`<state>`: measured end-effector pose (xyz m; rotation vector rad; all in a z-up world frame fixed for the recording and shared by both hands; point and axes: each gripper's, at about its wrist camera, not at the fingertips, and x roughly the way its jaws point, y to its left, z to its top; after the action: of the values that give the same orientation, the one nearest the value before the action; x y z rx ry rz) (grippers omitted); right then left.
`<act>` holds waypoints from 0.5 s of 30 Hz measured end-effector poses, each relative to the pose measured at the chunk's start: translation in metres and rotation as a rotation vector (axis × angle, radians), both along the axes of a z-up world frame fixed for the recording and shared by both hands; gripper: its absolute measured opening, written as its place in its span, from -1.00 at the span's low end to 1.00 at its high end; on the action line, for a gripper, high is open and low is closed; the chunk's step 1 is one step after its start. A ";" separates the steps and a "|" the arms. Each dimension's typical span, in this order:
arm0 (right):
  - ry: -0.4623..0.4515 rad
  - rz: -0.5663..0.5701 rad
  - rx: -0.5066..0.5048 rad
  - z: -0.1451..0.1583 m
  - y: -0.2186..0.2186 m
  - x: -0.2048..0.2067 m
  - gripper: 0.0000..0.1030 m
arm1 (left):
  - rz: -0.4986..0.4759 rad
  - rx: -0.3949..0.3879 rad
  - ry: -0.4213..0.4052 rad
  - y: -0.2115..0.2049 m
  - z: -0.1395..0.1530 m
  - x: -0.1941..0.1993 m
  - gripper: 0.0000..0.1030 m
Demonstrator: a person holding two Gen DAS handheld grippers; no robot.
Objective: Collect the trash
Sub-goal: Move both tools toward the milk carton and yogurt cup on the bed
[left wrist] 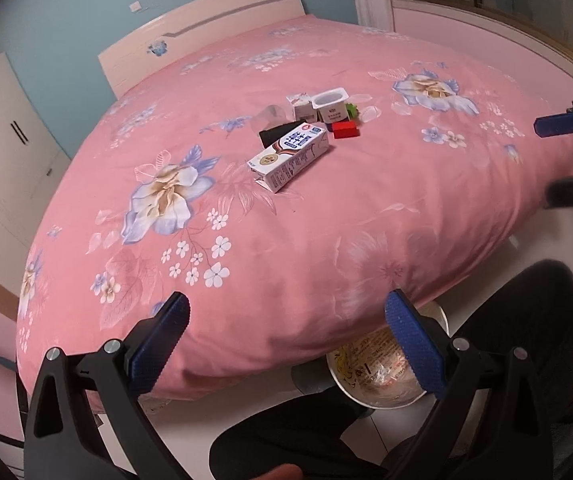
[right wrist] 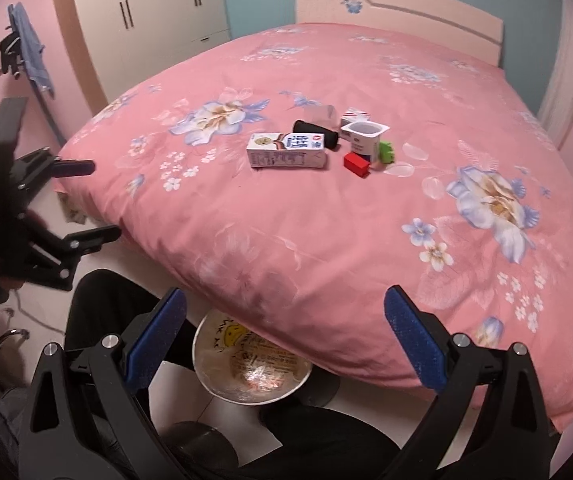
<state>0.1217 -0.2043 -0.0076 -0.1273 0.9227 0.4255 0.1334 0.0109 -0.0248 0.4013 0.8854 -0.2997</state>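
Observation:
A pile of trash lies mid-bed on the pink floral cover (left wrist: 326, 220): a white milk carton (left wrist: 290, 158) on its side, a white yoghurt cup (left wrist: 330, 104), a small carton (left wrist: 301, 106), a red block (left wrist: 345, 129), a green piece (left wrist: 352, 110), a dark roll (left wrist: 276, 132) and a clear cup (left wrist: 270, 116). The same pile shows in the right wrist view, with the milk carton (right wrist: 286, 151) and the yoghurt cup (right wrist: 364, 138). My left gripper (left wrist: 286, 340) is open and empty, at the bed's near edge. My right gripper (right wrist: 286, 336) is open and empty, above a paper bowl (right wrist: 246, 364) on the floor.
The paper bowl (left wrist: 374, 372) holds crumpled plastic, partly under the bed edge, by the person's dark-clothed legs (left wrist: 526, 340). A white wardrobe (right wrist: 146, 16) and headboard (right wrist: 398, 8) stand behind. The left gripper also shows in the right wrist view (right wrist: 82, 204) at the left.

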 end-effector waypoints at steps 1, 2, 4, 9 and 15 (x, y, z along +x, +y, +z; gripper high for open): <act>0.005 0.022 0.013 0.000 -0.002 0.005 0.89 | -0.005 -0.009 0.010 0.002 0.000 0.005 0.93; 0.009 0.036 0.020 0.000 -0.003 0.009 0.89 | -0.008 -0.027 0.025 0.005 0.001 0.012 0.93; 0.014 0.055 0.024 -0.002 -0.008 0.020 0.89 | -0.020 -0.047 0.043 0.009 0.000 0.023 0.93; -0.002 0.104 0.028 -0.007 -0.023 0.048 0.89 | -0.054 -0.033 0.057 0.011 -0.006 0.055 0.93; -0.071 0.183 -0.020 -0.002 -0.030 0.074 0.89 | -0.097 -0.013 0.086 0.009 -0.015 0.088 0.93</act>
<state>0.1959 -0.2346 -0.0091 -0.2446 0.8483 0.5781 0.2211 0.0201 -0.0401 0.4223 0.9494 -0.4139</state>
